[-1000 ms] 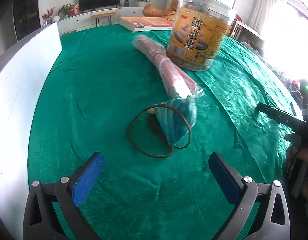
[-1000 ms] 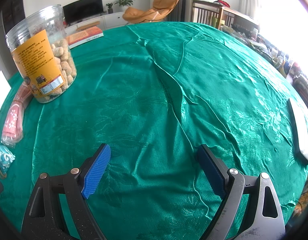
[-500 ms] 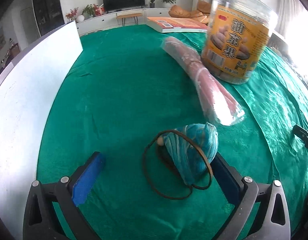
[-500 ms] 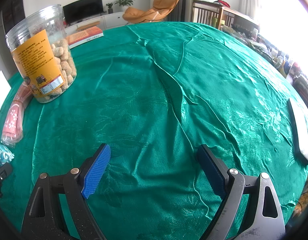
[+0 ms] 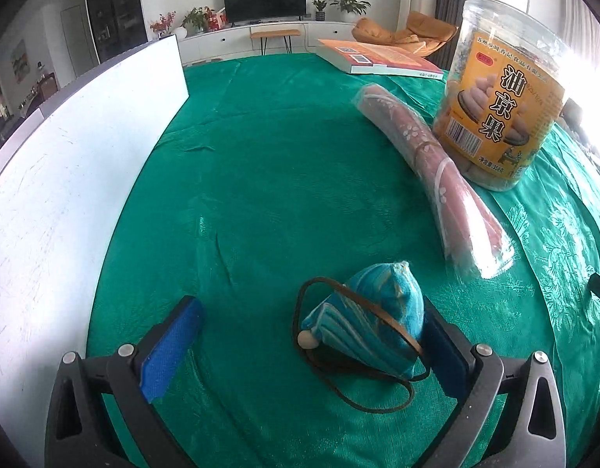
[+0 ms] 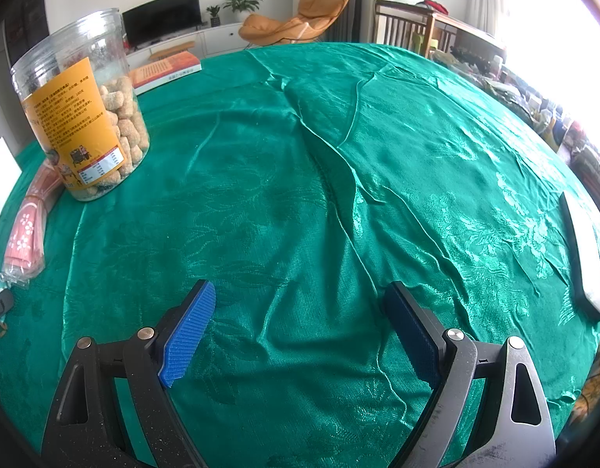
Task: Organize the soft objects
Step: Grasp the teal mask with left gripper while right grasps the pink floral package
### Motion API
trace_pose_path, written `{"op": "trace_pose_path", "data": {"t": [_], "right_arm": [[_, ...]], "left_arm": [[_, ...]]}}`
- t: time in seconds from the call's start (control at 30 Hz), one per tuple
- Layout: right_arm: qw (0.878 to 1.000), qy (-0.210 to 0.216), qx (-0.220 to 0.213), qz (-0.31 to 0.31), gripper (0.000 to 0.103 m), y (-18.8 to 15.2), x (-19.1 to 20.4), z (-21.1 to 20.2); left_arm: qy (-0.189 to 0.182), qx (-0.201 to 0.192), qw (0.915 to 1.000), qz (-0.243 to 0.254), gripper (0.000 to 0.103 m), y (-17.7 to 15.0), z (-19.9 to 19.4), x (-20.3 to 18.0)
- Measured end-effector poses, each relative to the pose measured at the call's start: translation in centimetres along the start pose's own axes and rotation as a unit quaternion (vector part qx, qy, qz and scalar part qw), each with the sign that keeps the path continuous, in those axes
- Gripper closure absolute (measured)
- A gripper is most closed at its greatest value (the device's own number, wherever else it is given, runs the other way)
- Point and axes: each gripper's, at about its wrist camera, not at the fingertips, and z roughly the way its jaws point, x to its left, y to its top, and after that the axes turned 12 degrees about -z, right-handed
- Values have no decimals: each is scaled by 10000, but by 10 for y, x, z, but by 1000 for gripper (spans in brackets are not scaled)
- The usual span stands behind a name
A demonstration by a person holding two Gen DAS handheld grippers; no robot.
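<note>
A small blue striped fabric pouch (image 5: 372, 321) with a brown cord loop (image 5: 339, 382) and a wooden bead lies on the green tablecloth (image 5: 268, 179). My left gripper (image 5: 300, 345) is open, and the pouch sits between its fingers, against the right pad (image 5: 440, 345). A pink roll wrapped in clear plastic (image 5: 436, 171) lies beyond the pouch; it also shows in the right wrist view (image 6: 27, 230). My right gripper (image 6: 304, 331) is open and empty over bare cloth.
A clear snack jar with an orange label (image 5: 499, 105) stands beside the roll, also in the right wrist view (image 6: 85, 117). A book (image 5: 378, 60) lies at the back. A white board (image 5: 66, 163) stands on the left. A flat white object (image 6: 584, 253) lies near the right edge.
My left gripper has moved forward and right, so the pouch now lies between its fingers, against the right pad. The right gripper has stayed still.
</note>
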Motion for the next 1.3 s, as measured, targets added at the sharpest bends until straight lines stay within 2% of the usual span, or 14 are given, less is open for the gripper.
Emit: {"op": "trace_pose_path", "data": {"t": [0.23,0.3,0.4,0.53,0.57,0.6,0.63,0.67,0.8,0.97,1.03,1.13,1.23,1.3], "right_arm": [[9997,187,108,-85,11,5,7,-2],[9950,982,-52,-200,13,16,27,-11],[9773,1936,-457,-730,13,47,86,-30],[9556,2274,-376,-1836,18,88,178,-24],[9544,2193,-292,-2006,28,94,194,-17],[9549,2109,-179,-2081,53,100,204,-7],[9565,2055,-17,-2070,68,103,210,4],[9577,2059,84,-2007,69,106,211,13],[9516,2414,252,-1886,78,93,185,5],[9435,2574,466,-2035,80,24,116,-40],[9508,2320,470,-1998,80,3,82,-54],[9724,1564,332,-1701,80,-5,27,-62],[9890,1123,34,-966,80,16,-25,-53],[9918,1088,-215,-637,80,38,-41,-41]], "left_arm": [[-1,0,10000,0,0,0,0,0],[1,-1,10000,2,0,0,0,0],[-1,-1,10000,1,0,0,0,-1],[-2,-1,10000,1,0,0,0,-1],[-2,-1,10000,1,0,0,0,-1],[-2,-1,10000,1,0,0,0,-1],[-3,-1,10000,1,0,0,0,-1],[-3,-1,10000,1,0,0,0,-1],[-4,-1,10000,1,0,0,0,0],[-19,25,10000,40,0,0,-1,-1],[-89,213,9995,197,0,-2,-2,-3],[-273,581,9971,418,0,-3,-6,-5],[-678,534,9960,226,0,-1,-13,-9],[-551,492,9970,232,6,2,-11,-18]]}}
